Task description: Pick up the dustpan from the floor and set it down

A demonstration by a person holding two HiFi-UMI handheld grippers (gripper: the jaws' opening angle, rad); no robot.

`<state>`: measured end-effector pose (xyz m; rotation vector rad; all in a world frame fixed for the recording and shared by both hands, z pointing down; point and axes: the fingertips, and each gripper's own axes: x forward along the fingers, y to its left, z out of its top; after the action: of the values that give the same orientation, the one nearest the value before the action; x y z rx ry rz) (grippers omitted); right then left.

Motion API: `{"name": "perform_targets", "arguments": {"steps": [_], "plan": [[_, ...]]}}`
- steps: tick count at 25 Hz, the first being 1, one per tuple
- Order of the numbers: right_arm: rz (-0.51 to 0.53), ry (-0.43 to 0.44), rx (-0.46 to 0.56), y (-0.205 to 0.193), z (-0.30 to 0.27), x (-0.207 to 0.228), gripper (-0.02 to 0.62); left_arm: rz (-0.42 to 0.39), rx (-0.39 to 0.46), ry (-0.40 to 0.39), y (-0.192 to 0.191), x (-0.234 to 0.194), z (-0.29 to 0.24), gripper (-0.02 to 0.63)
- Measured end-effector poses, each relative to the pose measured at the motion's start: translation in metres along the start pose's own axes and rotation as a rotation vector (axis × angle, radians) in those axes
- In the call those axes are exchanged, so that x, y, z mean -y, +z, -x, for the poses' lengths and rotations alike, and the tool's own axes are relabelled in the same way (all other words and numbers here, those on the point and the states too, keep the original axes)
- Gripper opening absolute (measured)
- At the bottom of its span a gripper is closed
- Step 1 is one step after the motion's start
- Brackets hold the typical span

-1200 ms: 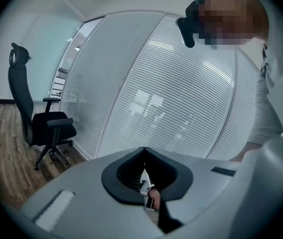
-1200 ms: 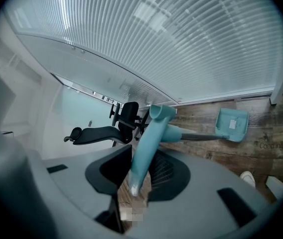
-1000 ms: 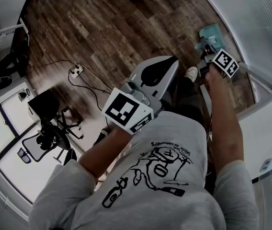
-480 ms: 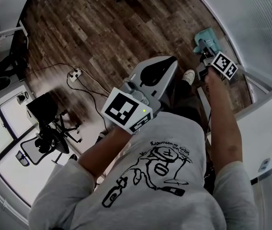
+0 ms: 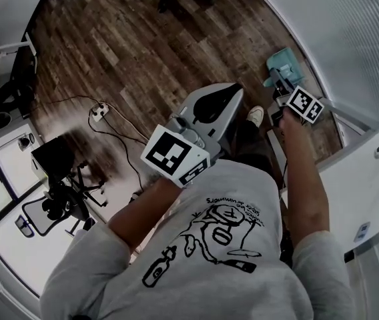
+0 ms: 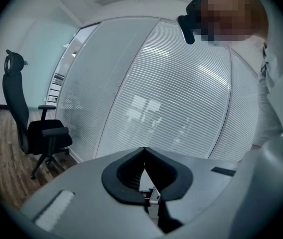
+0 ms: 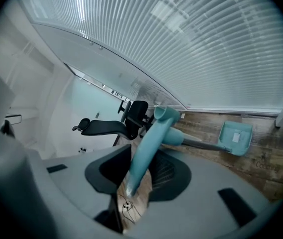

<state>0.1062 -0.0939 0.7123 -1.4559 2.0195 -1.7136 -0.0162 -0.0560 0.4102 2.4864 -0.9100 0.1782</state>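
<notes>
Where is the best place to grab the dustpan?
Take the teal handle from the side, with the jaws across it. It is slim and long, and the wide pan sits at its far end. The right gripper grips it there.

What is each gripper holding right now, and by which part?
The right gripper is shut on the teal dustpan, gripping the handle at its grip end. The left gripper is shut, holding nothing.

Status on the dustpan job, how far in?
Done: the right claw is shut on the teal dustpan by its handle. In hand: the lift; the pan end hangs low near the wood floor, and I can't tell if it has cleared. Left: setting it down. The left claw is shut and empty.
</notes>
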Motion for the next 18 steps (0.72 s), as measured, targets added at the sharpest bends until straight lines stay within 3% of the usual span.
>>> {"name": "perform_targets", "arguments": {"steps": [18], "plan": [[0.094,0.067,-0.009,0.022,0.041,-0.061,0.097,-0.042,0.056,-0.024,0.036,0.016,0.002,0.002]]}}
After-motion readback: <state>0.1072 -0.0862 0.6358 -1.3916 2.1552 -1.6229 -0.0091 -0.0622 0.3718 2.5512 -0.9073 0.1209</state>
